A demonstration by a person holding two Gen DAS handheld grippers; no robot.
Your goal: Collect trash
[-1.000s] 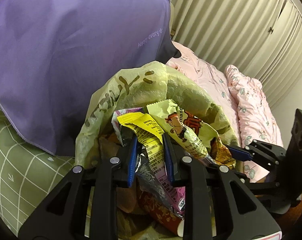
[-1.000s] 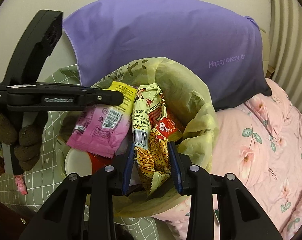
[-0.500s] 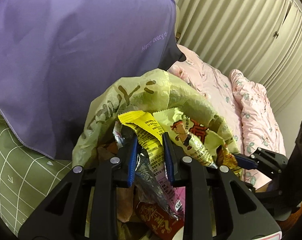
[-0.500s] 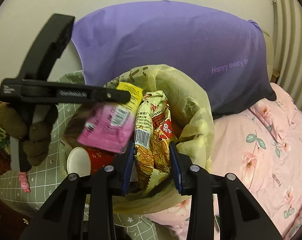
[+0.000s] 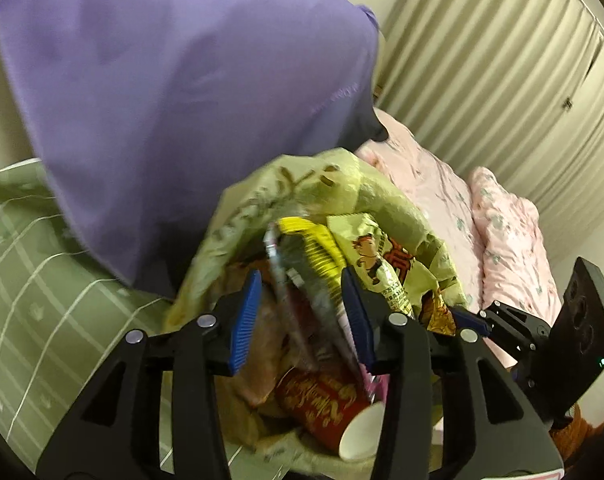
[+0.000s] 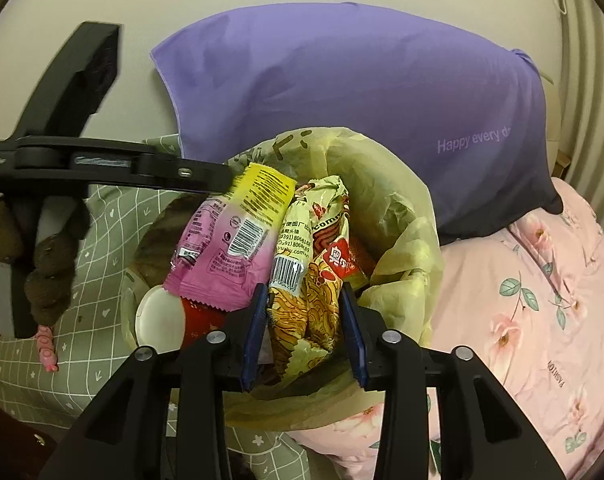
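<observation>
A yellow-green trash bag (image 6: 401, 216) stands open on the bed, also in the left wrist view (image 5: 302, 184). My left gripper (image 5: 300, 312) is open over the bag mouth; the pink-and-yellow wrapper (image 5: 313, 264) hangs loose between its fingers, also in the right wrist view (image 6: 238, 236). My right gripper (image 6: 303, 320) is shut on a yellow noodle packet (image 6: 309, 280) over the bag; the packet also shows in the left wrist view (image 5: 375, 264). A red paper cup (image 5: 329, 408) lies inside the bag.
A purple pillow (image 6: 341, 92) leans on the wall behind the bag. A green checked cover (image 5: 34, 264) lies to the left, a pink floral quilt (image 6: 541, 300) to the right. Cream curtains (image 5: 501, 72) hang beyond the bed.
My left gripper has opened, and the pink-and-yellow wrapper has come loose between its fingers over the bag. My right gripper still holds the noodle packet in the bag mouth.
</observation>
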